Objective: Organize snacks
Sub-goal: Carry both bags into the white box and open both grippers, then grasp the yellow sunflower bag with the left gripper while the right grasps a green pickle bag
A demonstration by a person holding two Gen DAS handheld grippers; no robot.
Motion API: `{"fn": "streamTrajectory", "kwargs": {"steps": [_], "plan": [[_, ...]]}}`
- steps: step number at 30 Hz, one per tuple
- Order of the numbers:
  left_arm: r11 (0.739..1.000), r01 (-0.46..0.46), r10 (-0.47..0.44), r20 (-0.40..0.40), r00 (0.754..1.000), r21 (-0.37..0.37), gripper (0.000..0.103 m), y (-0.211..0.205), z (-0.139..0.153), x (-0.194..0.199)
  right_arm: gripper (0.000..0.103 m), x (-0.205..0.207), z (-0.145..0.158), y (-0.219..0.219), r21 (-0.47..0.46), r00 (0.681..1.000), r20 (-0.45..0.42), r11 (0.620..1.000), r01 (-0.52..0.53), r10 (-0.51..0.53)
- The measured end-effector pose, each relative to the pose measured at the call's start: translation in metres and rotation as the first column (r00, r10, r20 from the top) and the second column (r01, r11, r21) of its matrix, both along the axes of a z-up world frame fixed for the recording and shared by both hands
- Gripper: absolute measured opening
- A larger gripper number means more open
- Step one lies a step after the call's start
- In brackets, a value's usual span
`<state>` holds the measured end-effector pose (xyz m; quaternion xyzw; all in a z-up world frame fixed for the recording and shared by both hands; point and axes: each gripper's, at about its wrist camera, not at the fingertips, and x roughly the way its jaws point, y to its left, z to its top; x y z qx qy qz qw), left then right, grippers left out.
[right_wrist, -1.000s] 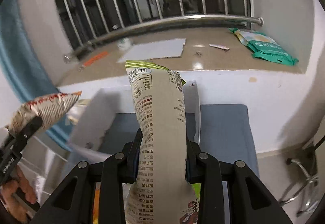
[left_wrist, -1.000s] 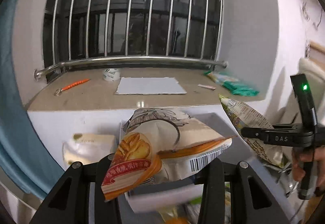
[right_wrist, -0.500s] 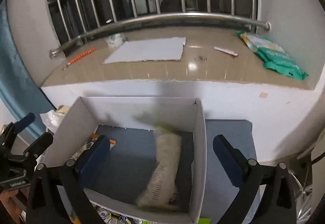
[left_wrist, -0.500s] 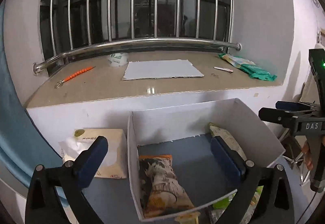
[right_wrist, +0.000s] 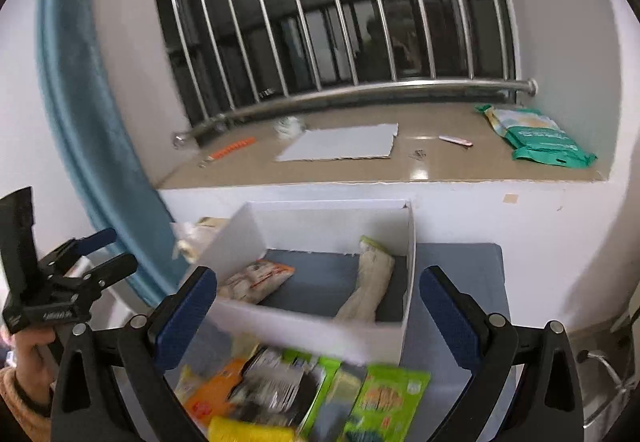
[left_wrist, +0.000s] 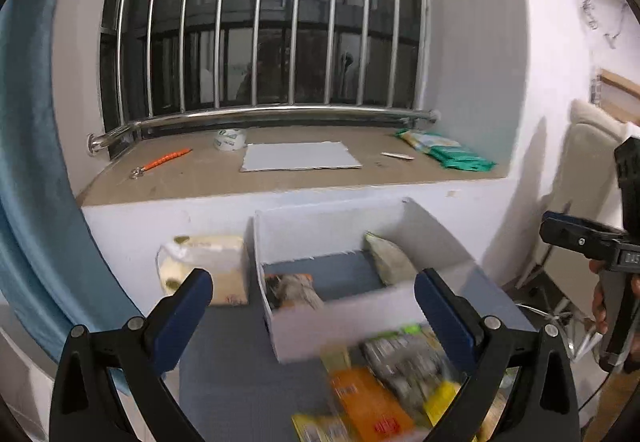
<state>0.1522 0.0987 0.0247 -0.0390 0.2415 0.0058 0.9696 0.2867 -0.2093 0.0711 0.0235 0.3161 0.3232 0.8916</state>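
A white open box [left_wrist: 344,316] [right_wrist: 308,330] stands on the blue-grey table. Inside lie an orange-and-white chip bag [left_wrist: 294,290] [right_wrist: 256,280] at its left and a beige snack bag [left_wrist: 390,262] [right_wrist: 370,286] against its right wall. Loose snack packs [left_wrist: 384,386] [right_wrist: 304,390] lie blurred in front of the box. My left gripper [left_wrist: 312,306] hovers open and empty above the box's near wall. My right gripper [right_wrist: 316,300] is likewise open and empty over the box. Each gripper also shows at the edge of the other's view, held by a hand.
A tissue pack [left_wrist: 204,268] sits left of the box. Behind runs a window ledge [left_wrist: 280,177] with a white card, orange tool, tape roll and green wipes pack [right_wrist: 536,135] under steel bars. A blue curtain [left_wrist: 28,169] hangs at the left.
Both grippers let go of their bags, which now lie in the box, and stand wide open. Both have since pulled back from the box, bringing the loose packs into view.
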Motion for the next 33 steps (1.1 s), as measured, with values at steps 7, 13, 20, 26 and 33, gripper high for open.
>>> {"fn": "streamTrajectory", "kwargs": {"steps": [7,13,20,26,33], "plan": [[0.997,0.051,-0.05,0.024,0.998,-0.057,0.103,-0.024,-0.031,-0.101,0.103,-0.094,-0.034,-0.045,-0.016,0.998,0.003,0.998,0.063,-0.063],[0.995,0.056,-0.054,0.023,0.998,-0.088,0.103,-0.039,-0.05,-0.149,0.103,-0.139,-0.08,-0.063,-0.051,0.99,-0.084,0.993,0.106,-0.11],[0.99,0.069,-0.069,0.009,0.998,-0.12,0.103,-0.043,-0.056,-0.158,0.103,-0.136,-0.1,-0.05,-0.118,0.992,-0.098,0.991,0.067,-0.079],[0.984,0.093,-0.097,-0.021,0.995,-0.153,0.103,-0.049,-0.067,-0.152,0.103,-0.103,-0.126,-0.025,-0.18,0.991,-0.133,0.983,-0.014,-0.01],[0.975,0.1,-0.119,-0.089,0.989,-0.198,0.103,-0.055,-0.087,-0.14,0.09,-0.06,-0.171,-0.008,-0.184,0.967,-0.251,0.98,-0.082,0.034]]}}
